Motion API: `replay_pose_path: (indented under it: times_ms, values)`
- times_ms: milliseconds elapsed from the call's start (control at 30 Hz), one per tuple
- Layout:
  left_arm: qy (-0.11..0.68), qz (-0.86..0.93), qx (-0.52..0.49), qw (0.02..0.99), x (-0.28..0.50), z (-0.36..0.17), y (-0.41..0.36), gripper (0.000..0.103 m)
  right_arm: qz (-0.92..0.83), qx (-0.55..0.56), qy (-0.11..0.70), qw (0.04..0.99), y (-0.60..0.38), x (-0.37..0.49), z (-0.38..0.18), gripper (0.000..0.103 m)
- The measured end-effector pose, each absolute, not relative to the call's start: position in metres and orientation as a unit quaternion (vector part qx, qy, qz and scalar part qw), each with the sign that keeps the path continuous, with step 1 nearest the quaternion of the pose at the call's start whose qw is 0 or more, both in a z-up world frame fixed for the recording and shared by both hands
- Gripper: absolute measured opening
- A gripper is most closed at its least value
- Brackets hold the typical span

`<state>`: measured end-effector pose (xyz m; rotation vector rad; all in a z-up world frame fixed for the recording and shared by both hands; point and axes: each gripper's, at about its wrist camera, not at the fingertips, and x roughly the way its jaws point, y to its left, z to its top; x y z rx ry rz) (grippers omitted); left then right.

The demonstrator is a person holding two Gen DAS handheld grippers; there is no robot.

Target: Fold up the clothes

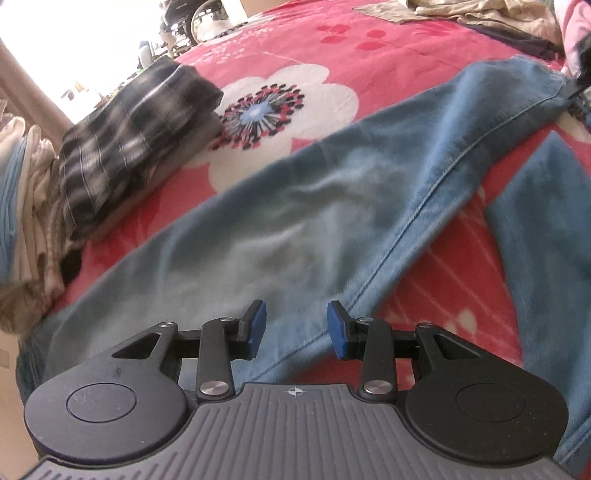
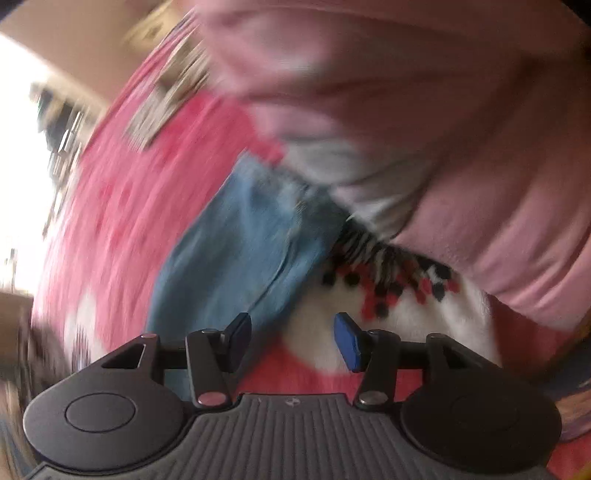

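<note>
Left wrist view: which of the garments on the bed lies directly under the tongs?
The blue jeans, spread flat under the open left tongs. The folded dark plaid garment lies apart at the left, and the beige clothes lie far behind.

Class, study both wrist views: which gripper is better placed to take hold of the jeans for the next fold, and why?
Probably left. The left gripper hovers open directly over the jeans leg. The right gripper is open over the blanket, beside the denim, in a blurred view.

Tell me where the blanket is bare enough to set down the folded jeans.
The best bare patch is the white flower on the blanket, between the plaid stack and the jeans. A narrower red strip lies between the two jean legs. The far right corner, under the beige clothes, is crowded.
</note>
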<state>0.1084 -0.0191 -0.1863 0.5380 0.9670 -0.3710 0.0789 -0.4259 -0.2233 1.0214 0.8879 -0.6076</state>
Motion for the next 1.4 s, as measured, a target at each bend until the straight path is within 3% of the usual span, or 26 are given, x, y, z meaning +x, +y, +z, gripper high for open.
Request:
replay_pose_path:
  times_ms: [100, 133, 167, 200, 233, 300, 433, 600, 967, 1100, 1267, 1333, 1400]
  values:
    - [0.452, -0.177, 0.254, 0.836, 0.106, -0.186, -0.015, 0.036, -0.299, 0.487, 0.369, 0.733, -0.428, 0.085, -0.234, 0.054]
    - [0.453, -0.177, 0.253, 0.836, 0.107, -0.187, -0.014, 0.036, -0.301, 0.485, 0.364, 0.736, -0.427, 0.088, -0.236, 0.049]
    - [0.453, -0.178, 0.252, 0.837, 0.108, -0.188, -0.014, 0.036, -0.300, 0.475, 0.364, 0.743, -0.425, 0.091, -0.233, 0.041]
    - [0.454, -0.178, 0.251, 0.836, 0.108, -0.190, -0.013, 0.036, -0.296, 0.458, 0.368, 0.753, -0.422, 0.093, -0.228, 0.015]
    - [0.455, -0.178, 0.251, 0.836, 0.109, -0.192, -0.013, 0.036, -0.291, 0.440, 0.373, 0.763, -0.420, 0.096, -0.223, 0.006]
    - [0.457, -0.178, 0.254, 0.834, 0.108, -0.197, -0.014, 0.036, -0.296, 0.383, 0.379, 0.789, -0.409, 0.095, -0.204, 0.004]
    - [0.453, -0.179, 0.258, 0.835, 0.106, -0.199, -0.014, 0.036, -0.329, 0.265, 0.400, 0.813, -0.389, 0.092, -0.189, 0.004]
    - [0.457, -0.181, 0.248, 0.835, 0.105, -0.199, -0.011, 0.036, -0.348, 0.239, 0.448, 0.788, -0.393, 0.081, -0.219, 0.013]
    - [0.496, -0.188, 0.179, 0.829, 0.075, -0.176, 0.016, 0.036, -0.161, 0.069, 0.397, 0.901, -0.323, 0.078, -0.152, 0.020]
    - [0.513, -0.185, 0.128, 0.828, 0.051, -0.157, 0.041, 0.036, -0.088, 0.114, 0.416, 0.898, -0.317, 0.093, -0.142, 0.020]
    - [0.518, -0.215, 0.088, 0.823, 0.022, -0.136, 0.055, 0.037, -0.062, 0.233, 0.505, 0.829, -0.330, 0.088, -0.170, 0.034]
    - [0.514, -0.254, 0.080, 0.815, 0.014, -0.133, 0.045, 0.038, -0.077, 0.291, 0.536, 0.788, -0.338, 0.078, -0.190, 0.044]
    - [0.505, -0.300, 0.089, 0.804, 0.006, -0.132, 0.027, 0.041, -0.080, 0.344, 0.551, 0.756, -0.340, 0.062, -0.207, 0.045]
